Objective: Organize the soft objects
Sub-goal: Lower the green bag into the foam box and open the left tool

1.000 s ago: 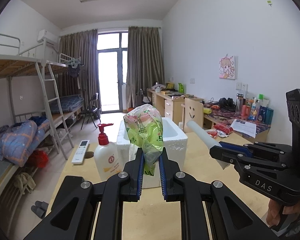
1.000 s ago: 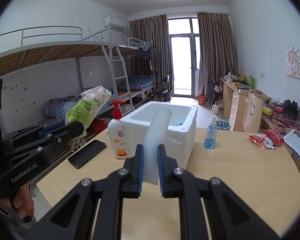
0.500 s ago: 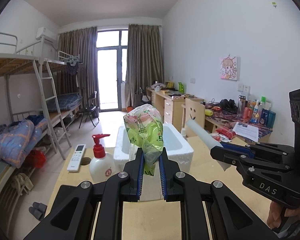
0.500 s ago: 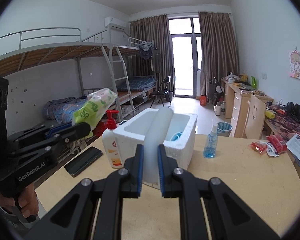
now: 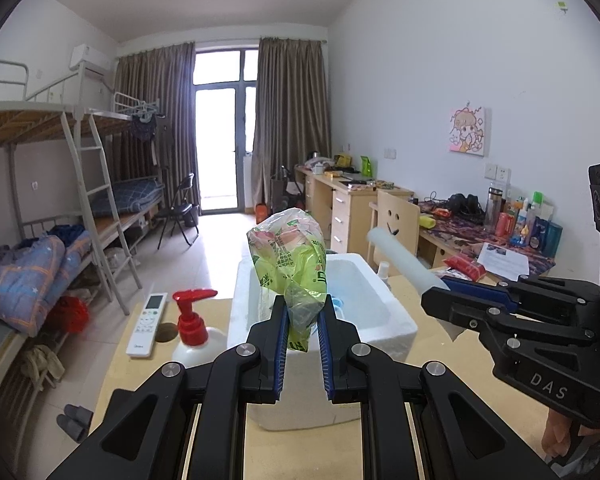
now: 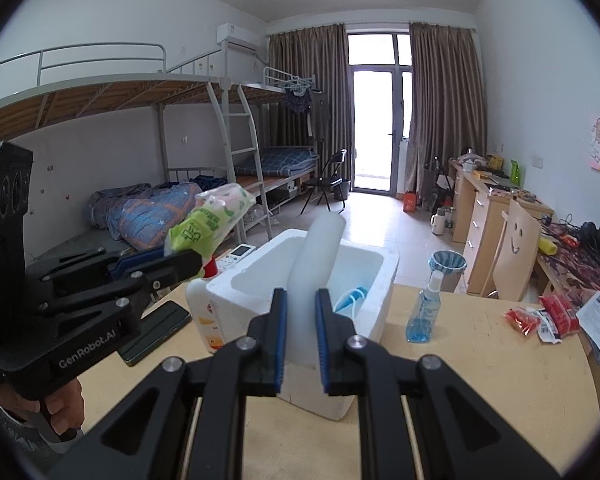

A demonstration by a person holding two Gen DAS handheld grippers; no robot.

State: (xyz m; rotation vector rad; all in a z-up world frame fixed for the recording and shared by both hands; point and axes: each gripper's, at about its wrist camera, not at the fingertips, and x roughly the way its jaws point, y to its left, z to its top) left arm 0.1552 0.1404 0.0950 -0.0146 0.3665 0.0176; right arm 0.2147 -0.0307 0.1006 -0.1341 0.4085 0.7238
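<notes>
In the left wrist view, the left gripper (image 5: 302, 322) is clamped on a green plastic packet (image 5: 290, 264), held up in front of the white foam box (image 5: 396, 322) on the wooden table (image 5: 432, 452). A red-pump bottle (image 5: 194, 330) stands just beside the box.

In the right wrist view, the right gripper (image 6: 301, 320) pinches a white foam roll (image 6: 316, 264) that rises over the box's near rim. A blue spray bottle (image 6: 424, 308) stands to the right of the box.
</notes>
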